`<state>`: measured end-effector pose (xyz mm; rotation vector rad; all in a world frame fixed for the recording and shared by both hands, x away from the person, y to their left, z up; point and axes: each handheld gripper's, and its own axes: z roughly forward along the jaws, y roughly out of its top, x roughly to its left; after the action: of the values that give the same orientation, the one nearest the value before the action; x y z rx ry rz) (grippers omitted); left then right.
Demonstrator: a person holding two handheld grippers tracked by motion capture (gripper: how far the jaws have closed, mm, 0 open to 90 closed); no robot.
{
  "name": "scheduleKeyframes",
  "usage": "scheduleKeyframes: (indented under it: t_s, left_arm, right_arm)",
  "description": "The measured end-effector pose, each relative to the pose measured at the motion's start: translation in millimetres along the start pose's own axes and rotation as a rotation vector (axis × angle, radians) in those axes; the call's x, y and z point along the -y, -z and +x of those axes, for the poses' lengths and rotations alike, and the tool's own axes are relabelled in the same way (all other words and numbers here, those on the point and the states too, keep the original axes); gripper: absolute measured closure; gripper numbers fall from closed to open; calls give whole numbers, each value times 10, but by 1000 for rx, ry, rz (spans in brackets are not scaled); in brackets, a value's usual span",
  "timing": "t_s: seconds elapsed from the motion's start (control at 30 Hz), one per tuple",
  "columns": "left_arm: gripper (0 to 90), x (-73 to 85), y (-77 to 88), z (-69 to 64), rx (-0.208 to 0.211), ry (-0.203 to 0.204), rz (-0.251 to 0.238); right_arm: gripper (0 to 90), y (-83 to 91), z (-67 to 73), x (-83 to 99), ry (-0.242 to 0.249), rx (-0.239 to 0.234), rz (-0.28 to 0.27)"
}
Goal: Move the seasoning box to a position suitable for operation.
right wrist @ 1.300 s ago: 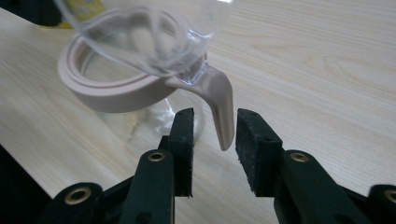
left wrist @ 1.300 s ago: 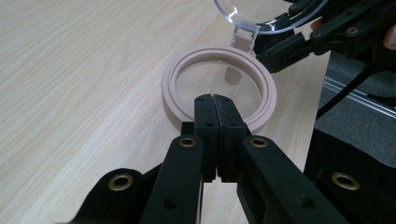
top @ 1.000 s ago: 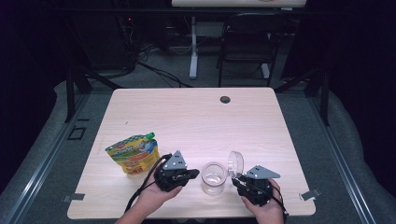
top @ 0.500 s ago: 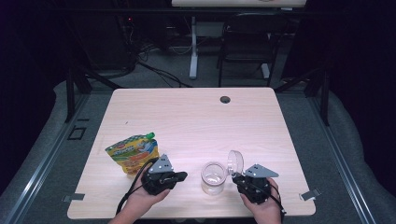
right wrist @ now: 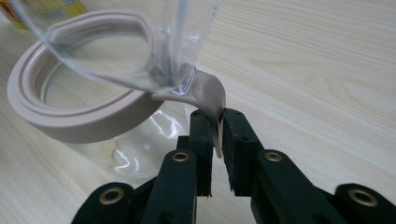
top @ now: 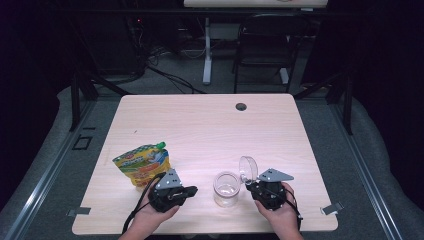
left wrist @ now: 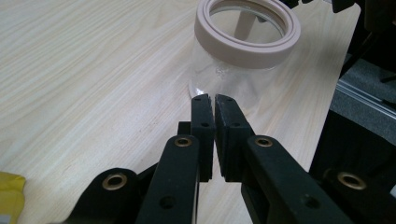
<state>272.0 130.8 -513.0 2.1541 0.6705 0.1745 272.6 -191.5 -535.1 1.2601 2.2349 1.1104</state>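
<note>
Wooden table (top: 200, 130) seen from above, near edge busy. Clear jar (top: 226, 189) with beige rim standing upright near the front edge, between both grippers, clear lid (top: 247, 168) flipped up. Right gripper (right wrist: 215, 133) just right of the jar, jaws just closed, pinching the beige tab (right wrist: 208, 95) below the lid. Left gripper (left wrist: 214, 100) left of the jar, jaws nearly together, holding nothing, tips close to the jar's base. Yellow snack pouch (top: 142, 162) with green cap lying behind the left gripper. Dark round grommet (top: 241, 106) well apart, near the far edge.
</note>
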Motion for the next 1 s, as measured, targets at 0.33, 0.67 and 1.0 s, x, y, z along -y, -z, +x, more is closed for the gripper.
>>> scheduleKeyframes:
  t_s: [0.33, 0.67, 1.0]
  left_arm:
    - [850, 31, -10, 10, 0, 4, 6]
    - [835, 48, -36, 23, -7, 8, 8]
    - [830, 53, -51, 28, -7, 8, 12]
  right_arm:
    - [824, -132, -52, -100, -13, -41, -8]
    - [824, -246, -54, -167, -3, -49, -28]
    - [821, -356, -48, -221, -12, -74, -23]
